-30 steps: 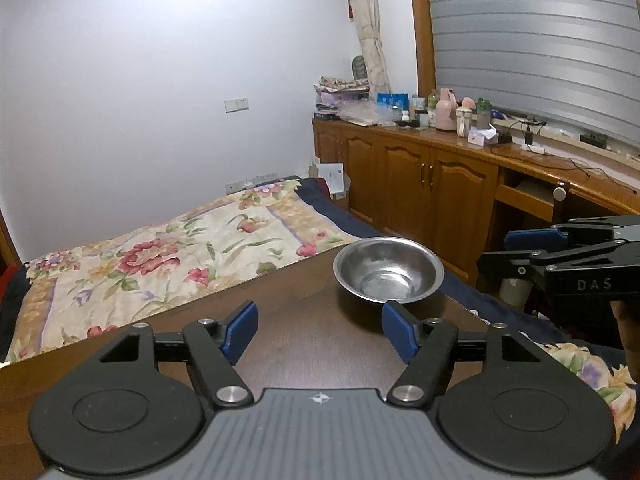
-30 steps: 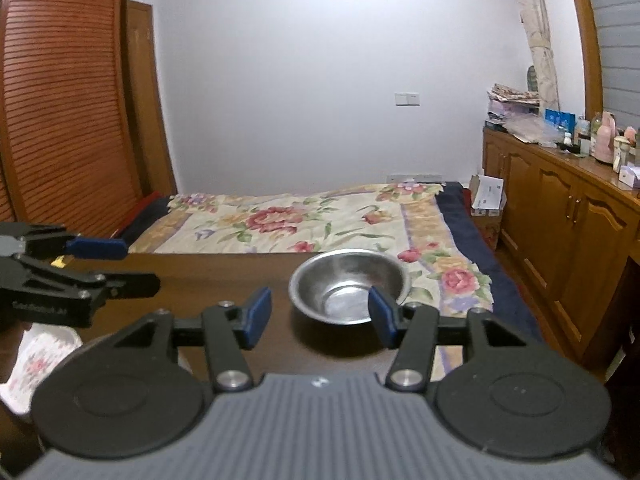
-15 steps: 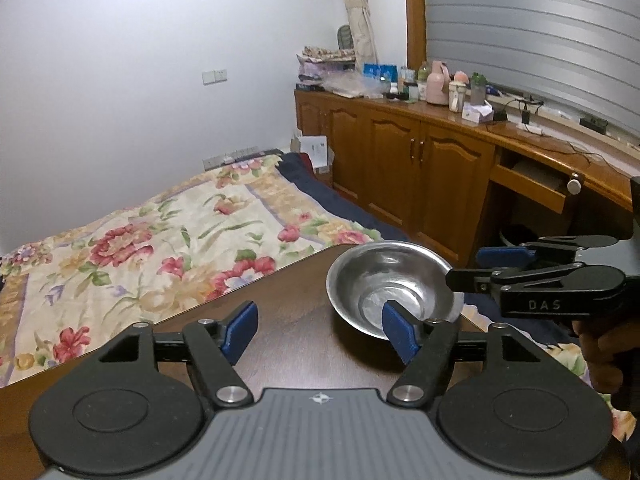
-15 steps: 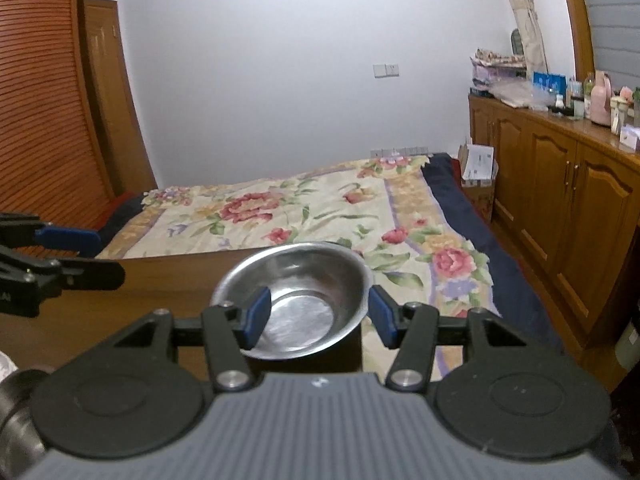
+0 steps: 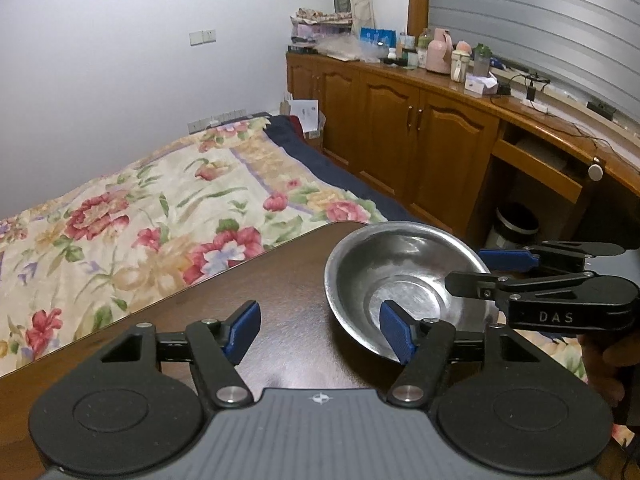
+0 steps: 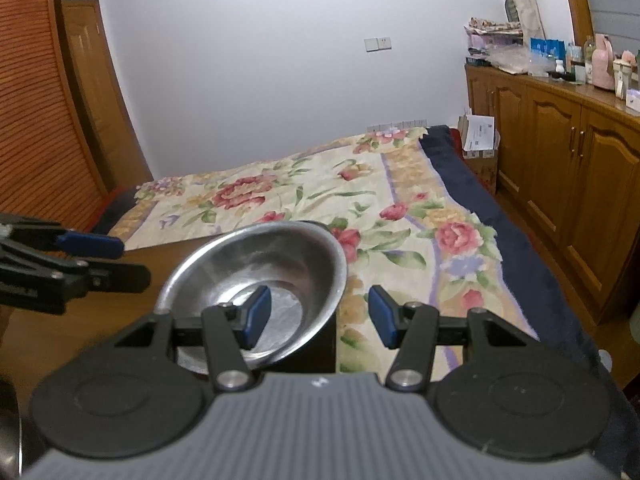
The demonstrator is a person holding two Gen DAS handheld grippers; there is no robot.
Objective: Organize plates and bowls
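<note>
A steel bowl [image 5: 384, 264] [image 6: 280, 264] sits at the far corner of the dark wooden table [image 5: 280, 280]. My right gripper [image 6: 320, 316] [image 5: 466, 268] is open and straddles the bowl's right wall, one blue pad inside and the other outside, with neither pad pressing on it. My left gripper [image 5: 318, 330] [image 6: 134, 262] hovers low over the table just left of the bowl. Its jaws are closing with nothing between them, and its right fingertip [image 5: 396, 330] overlaps the bowl's near rim in the left wrist view.
A bed with a floral cover [image 5: 160, 208] lies beyond the table edge. Wooden cabinets [image 5: 420, 132] with bottles on top run along the right wall, with a bin [image 5: 516, 224] under the desk. A person's hand [image 5: 600, 356] holds the right gripper.
Both grippers came forward and down to the bowl. The right gripper shifted right, so its fingers now straddle the bowl's right wall instead of framing the whole bowl.
</note>
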